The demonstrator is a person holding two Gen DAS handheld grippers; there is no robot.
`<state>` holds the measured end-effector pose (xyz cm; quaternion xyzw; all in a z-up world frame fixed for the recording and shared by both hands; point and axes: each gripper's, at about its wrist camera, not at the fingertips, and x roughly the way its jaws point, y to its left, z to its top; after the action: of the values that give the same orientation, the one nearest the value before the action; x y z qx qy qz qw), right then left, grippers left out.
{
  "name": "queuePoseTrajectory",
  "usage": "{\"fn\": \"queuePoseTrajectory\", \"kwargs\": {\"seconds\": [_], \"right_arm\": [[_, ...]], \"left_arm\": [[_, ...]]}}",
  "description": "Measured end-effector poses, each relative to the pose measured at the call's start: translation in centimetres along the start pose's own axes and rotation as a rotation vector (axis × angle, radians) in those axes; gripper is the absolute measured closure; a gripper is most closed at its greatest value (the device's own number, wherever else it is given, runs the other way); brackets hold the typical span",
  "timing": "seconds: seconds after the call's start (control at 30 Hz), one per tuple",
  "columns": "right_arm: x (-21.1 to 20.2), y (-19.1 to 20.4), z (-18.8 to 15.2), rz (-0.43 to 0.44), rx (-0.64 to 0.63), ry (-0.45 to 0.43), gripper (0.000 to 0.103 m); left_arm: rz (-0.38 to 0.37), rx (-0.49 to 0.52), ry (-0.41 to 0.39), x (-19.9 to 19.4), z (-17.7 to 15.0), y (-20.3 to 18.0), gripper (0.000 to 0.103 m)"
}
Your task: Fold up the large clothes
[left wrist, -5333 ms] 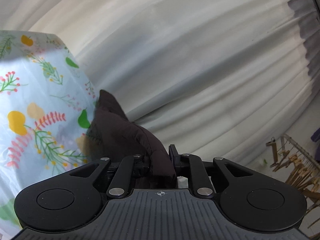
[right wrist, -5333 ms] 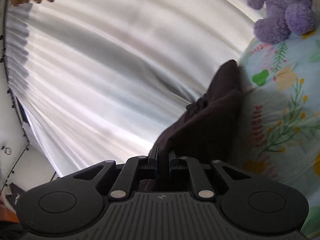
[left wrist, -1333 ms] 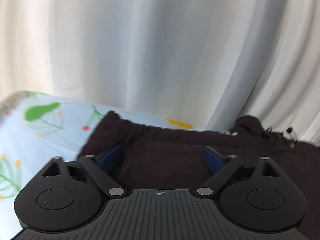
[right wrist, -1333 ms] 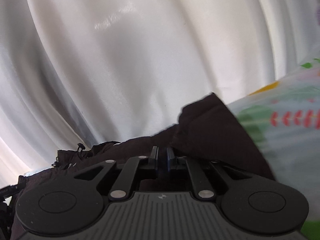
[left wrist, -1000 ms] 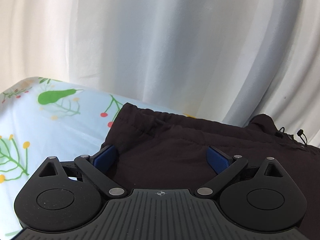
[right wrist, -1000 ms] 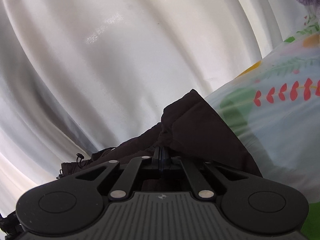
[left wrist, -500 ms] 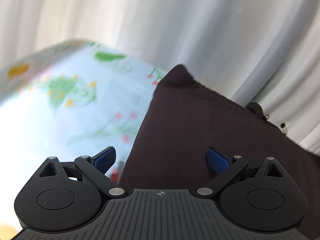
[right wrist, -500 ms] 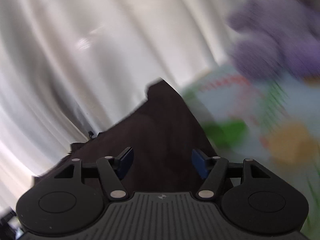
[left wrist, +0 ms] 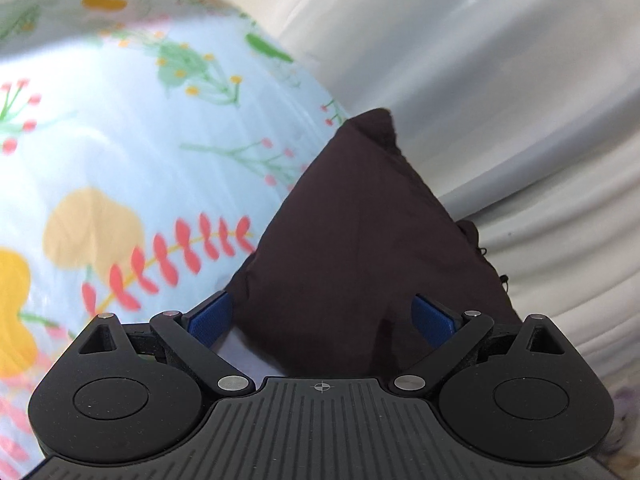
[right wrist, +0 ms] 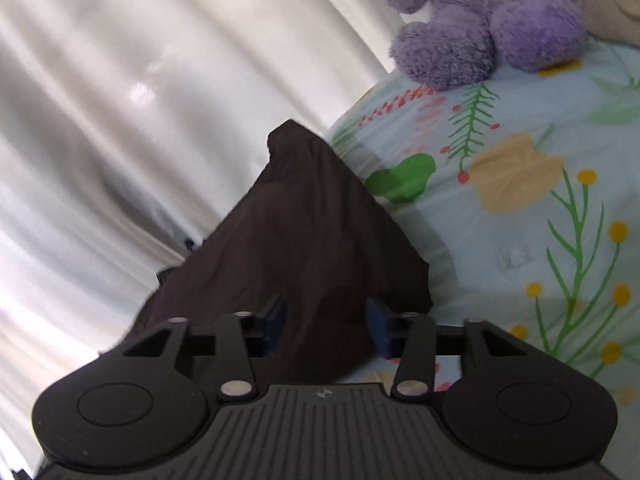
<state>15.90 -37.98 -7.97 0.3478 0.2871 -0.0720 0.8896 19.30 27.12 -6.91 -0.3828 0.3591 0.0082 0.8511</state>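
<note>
Dark brown garment (left wrist: 360,240) lies folded at the bed's (left wrist: 120,160) edge, right by the white curtain (left wrist: 500,80). Left gripper (left wrist: 322,318) is spread wide over it. Right gripper's (right wrist: 326,322) jaws have just been closing, cloth between them, not pinched yet.

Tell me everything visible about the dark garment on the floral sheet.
The dark garment is a very dark brown, matte, soft woven-looking cloth, folded into a flat layered shape that narrows to a far corner. It lies on the floral sheet at the edge by the white curtain. A small drawcord end shows at its curtain-side edge. Nothing grips it: both tongs stand open over its near edge.
</note>
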Motion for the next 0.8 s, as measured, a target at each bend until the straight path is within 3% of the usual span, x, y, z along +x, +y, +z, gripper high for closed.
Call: {"fn": "queuePoseTrajectory", "kwargs": {"seconds": [0.17,0.27,0.47,0.6,0.7,0.8], "right_arm": [[0.9,3.9,0.0,0.022,-0.111,0.015,0.071],[2.5,6.8,-0.5,0.104,-0.167,0.01,0.073],[7.3,14.0,-3.0,0.199,-0.359,0.058,0.083],[9.7,18.3,-4.7,0.219,-0.48,0.107,0.09],[11.0,20.0,-5.9,0.209,-0.544,0.13,0.09],[10.7,19.2,-5.6,0.226,-0.499,0.135,0.09]], "left_arm": [[-0.069,-0.133,0.067,1.1,-1.0,1.7,0.009],[-0.1,-0.174,0.052,2.1,-0.9,1.8,0.009],[-0.087,-0.204,0.019,2.9,-0.2,1.2,0.009],[-0.093,-0.222,-0.01,2.3,-0.4,1.6,0.022],[-0.134,-0.254,-0.024,1.9,-0.4,2.5,0.027],[-0.141,-0.296,-0.018,2.1,-0.5,3.5,0.027]]}}
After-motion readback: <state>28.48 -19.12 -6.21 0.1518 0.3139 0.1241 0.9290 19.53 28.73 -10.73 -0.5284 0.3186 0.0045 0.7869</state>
